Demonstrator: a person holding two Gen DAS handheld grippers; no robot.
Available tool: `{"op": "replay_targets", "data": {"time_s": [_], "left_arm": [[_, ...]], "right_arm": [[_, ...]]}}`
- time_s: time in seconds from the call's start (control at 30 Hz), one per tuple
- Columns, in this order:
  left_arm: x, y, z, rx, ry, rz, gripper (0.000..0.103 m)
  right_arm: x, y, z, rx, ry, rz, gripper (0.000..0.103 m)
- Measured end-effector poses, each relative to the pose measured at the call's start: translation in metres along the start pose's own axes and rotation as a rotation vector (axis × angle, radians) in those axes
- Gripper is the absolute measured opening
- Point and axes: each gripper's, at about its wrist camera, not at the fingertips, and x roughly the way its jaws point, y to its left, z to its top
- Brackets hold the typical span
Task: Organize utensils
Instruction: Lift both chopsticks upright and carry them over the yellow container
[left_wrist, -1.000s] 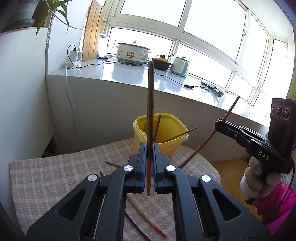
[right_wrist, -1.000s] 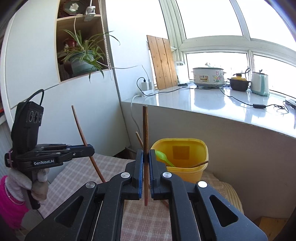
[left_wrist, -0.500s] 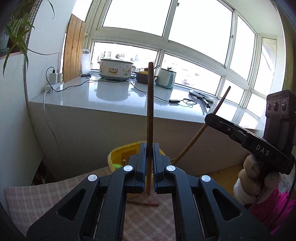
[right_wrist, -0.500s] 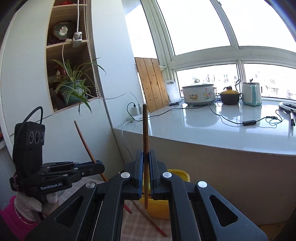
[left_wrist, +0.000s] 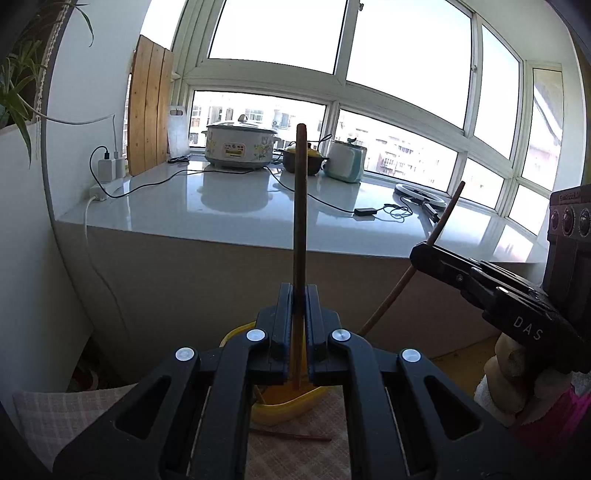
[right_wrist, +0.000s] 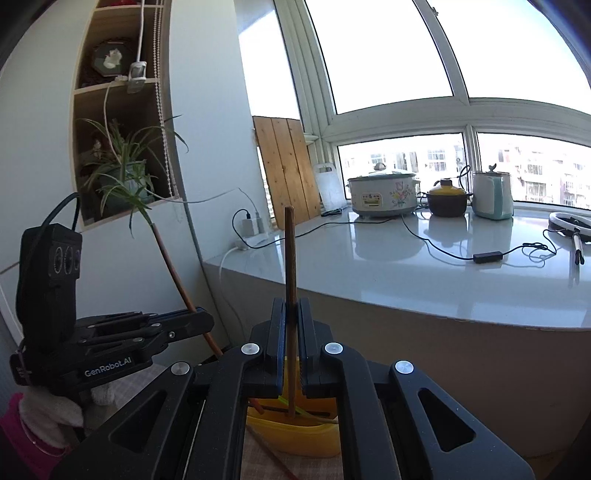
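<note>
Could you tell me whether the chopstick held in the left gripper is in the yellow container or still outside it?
Outside: the chopstick stands upright, clamped in the left gripper, above the yellow container.

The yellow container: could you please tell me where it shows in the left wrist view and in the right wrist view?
Left wrist view: the yellow container sits at bottom centre, mostly hidden behind the left gripper.
Right wrist view: the yellow container is at bottom centre, below the right gripper, with utensils inside.
Shared landmark: the white floral cooker on the windowsill counter.
</note>
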Motion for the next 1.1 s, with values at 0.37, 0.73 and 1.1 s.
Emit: {"op": "replay_targets", "data": {"time_s": [0.37, 0.73, 1.1], "left_arm": [[0.015, -0.003, -0.012, 0.013, 0.032, 0.015, 0.004], [0.018, -0.004, -0.024, 0.004, 0.068, 0.000, 0.004], [0.020, -0.002, -0.031, -0.019, 0.094, -0.002, 0.004]], "right_arm": [[0.024, -0.009, -0.018, -0.025, 0.067, -0.065, 0.004], [0.039, -0.012, -0.032, -0.049, 0.130, -0.121, 0.004], [0.047, -0.011, -0.042, -0.059, 0.185, -0.138, 0.004]]}}
